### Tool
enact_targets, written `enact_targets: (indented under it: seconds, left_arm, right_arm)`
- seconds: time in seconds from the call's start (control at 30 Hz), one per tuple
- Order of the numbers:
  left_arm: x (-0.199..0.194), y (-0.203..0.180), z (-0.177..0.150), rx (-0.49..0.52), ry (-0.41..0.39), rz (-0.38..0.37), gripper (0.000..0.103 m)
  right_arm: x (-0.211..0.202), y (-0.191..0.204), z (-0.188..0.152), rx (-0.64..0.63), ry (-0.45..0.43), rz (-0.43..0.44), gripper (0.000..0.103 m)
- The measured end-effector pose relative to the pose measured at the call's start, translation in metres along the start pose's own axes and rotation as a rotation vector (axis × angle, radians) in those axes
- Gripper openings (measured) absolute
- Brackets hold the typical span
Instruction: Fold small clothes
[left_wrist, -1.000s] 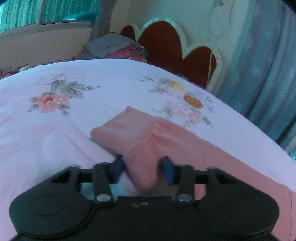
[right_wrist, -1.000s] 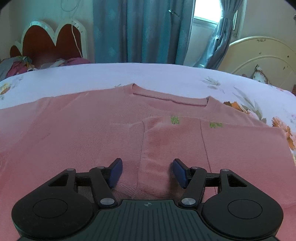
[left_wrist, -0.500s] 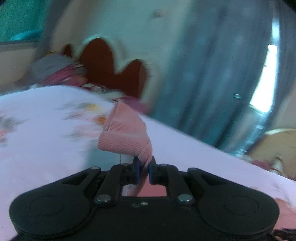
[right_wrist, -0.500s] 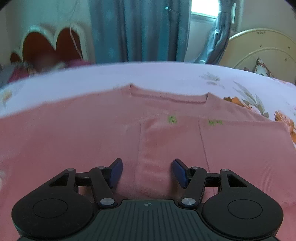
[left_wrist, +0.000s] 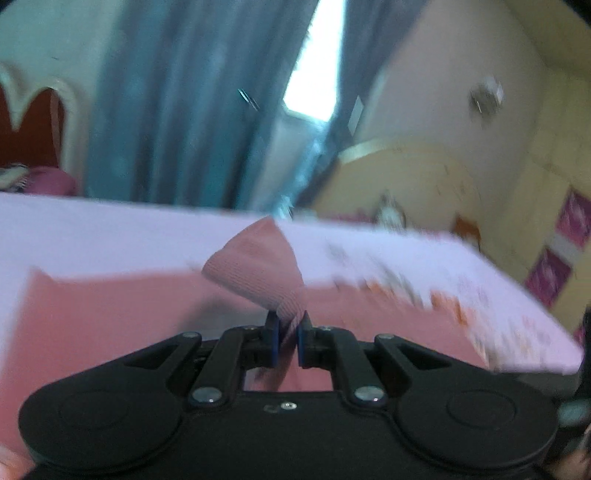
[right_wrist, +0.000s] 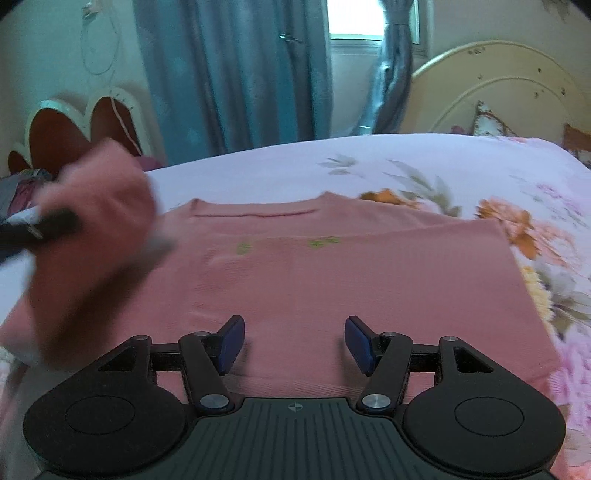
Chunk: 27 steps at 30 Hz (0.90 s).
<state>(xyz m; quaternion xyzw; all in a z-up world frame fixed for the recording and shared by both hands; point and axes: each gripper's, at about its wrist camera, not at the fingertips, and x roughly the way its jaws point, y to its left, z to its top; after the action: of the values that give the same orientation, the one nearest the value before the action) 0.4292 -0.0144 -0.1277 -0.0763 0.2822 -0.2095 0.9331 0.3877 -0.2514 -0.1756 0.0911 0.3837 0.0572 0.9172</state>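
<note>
- Bed (right_wrist: 258, 162) – lilac sheet w/ flower print, fills most of both views; flowers bunch toward its right edge in the right wrist view.
- Curtains (right_wrist: 236, 74) – blue-grey, hanging behind the bed's far edge; bright window (right_wrist: 354, 18) in the gap betw. them.
- Headboards – cream arched one (right_wrist: 491, 85) at the far right corner of the bed, red scalloped one w/ white trim (right_wrist: 74, 125) at the far left corner.
- Sweater (right_wrist: 351, 266) – pink knit, lies flat on the bed, approx. mid-sheet; neckline toward the far edge, hem at the near edge under the right gripper. Two small green marks on the chest. Right side already folded in, straight edge showing.
- Sleeve (left_wrist: 258, 266) – pink, ribbed cuff; lifted off the sheet, held above the sweater's left half. Blurred in the right wrist view.
- Left gripper (left_wrist: 287, 341) – jaws pinched tight on the sleeve just below the cuff; cuff sticks up past the blue pads (left_wrist: 273, 339). Seen from the right wrist view only as a dark blurred bar at the left edge.
- Right gripper (right_wrist: 294, 343) – jaws approx. half apart, nothing betw. the pads; hovers over the sweater's hem at the near edge. Contact w/ the cloth: can't tell.
- Pillows (right_wrist: 26, 188) – small pile, grey/pink, at the far left corner by the red headboard.
</note>
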Motion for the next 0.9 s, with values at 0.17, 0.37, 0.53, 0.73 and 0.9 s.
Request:
enact_targets:
  seconds: [0.17, 0.37, 0.53, 0.73, 0.9]
  left_arm:
    - [0.033, -0.036, -0.033, 0.156, 0.182, 0.036, 0.030]
    - [0.004, -0.035, -0.049, 0.298, 0.137, 0.104, 0.075]
    - [-0.027, 0.004, -0.055, 0.244, 0.122, 0.258, 0.073]
    - [-0.056, 0.059, -0.065, 0.139, 0.125, 0.450, 0.069]
    - [-0.066, 0.082, -0.071, 0.068, 0.123, 0.547, 0.069]
  right_arm:
    - [-0.010, -0.023, -0.002, 0.083, 0.015, 0.077, 0.060]
    - [-0.010, -0.015, 0.000, 0.120, 0.042, 0.183, 0.060]
    - [0.013, 0.003, -0.005, 0.113, 0.117, 0.176, 0.061]
    - [0.025, 0.018, -0.004, 0.126, 0.127, 0.212, 0.062]
    - [0.026, 0.030, -0.002, 0.109, 0.114, 0.212, 0.025]
